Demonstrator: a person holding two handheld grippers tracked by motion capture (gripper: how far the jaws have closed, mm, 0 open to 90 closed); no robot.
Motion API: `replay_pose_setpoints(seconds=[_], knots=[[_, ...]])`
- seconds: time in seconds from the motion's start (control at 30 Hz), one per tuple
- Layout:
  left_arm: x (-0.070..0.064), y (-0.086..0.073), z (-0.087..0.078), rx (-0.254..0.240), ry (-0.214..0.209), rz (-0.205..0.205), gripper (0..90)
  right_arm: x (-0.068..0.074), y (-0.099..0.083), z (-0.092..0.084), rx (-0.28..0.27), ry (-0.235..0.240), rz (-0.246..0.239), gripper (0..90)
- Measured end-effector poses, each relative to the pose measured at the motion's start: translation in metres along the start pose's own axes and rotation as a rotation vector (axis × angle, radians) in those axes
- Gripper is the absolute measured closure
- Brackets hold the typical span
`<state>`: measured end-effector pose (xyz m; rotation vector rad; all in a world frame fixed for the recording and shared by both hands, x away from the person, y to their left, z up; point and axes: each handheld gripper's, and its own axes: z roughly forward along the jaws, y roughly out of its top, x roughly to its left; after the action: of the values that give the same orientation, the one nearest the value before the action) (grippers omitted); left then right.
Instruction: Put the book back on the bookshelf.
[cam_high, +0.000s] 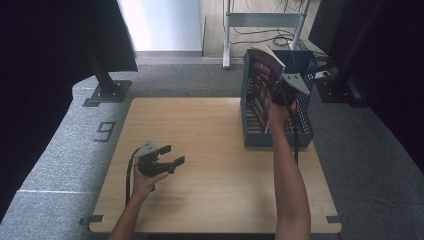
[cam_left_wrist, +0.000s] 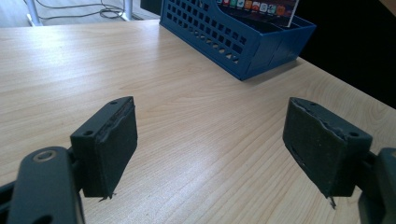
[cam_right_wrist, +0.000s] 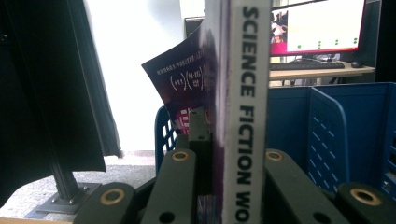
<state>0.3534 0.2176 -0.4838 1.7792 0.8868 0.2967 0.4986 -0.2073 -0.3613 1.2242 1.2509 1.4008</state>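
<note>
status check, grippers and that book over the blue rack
Right gripper shut on book, spine upright above blue rack. Left gripper open, empty, low over table. Nothing in the way.

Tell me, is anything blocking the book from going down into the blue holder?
Nothing visible blocks it. The right gripper is clamped on the book, which stands upright, spine facing the right gripper's camera, over the blue file holder. The holder's slots beside it look open. The left gripper rests far off, open.
</note>
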Motion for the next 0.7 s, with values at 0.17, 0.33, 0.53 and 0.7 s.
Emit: replay_pose_setpoints(seconds=[0.17, 0.33, 0.53, 0.7], knots=[[0.001, 0.0, -0.001, -0.002, 0.002, -0.006, 18.2, 0.003, -0.007, 0.008, 0.011, -0.002, 0.002, 81.4], [0.003, -0.001, -0.002, -0.007, 0.005, -0.011, 18.2, 0.006, -0.011, 0.015, -0.005, -0.014, 0.003, 81.4], [0.005, -0.002, -0.003, -0.007, 0.009, -0.016, 18.2, 0.008, -0.014, 0.024, -0.008, -0.018, 0.007, 81.3], [0.007, -0.004, -0.004, -0.006, 0.013, -0.024, 18.3, 0.012, -0.023, 0.03, 0.006, -0.018, -0.002, 81.4]])
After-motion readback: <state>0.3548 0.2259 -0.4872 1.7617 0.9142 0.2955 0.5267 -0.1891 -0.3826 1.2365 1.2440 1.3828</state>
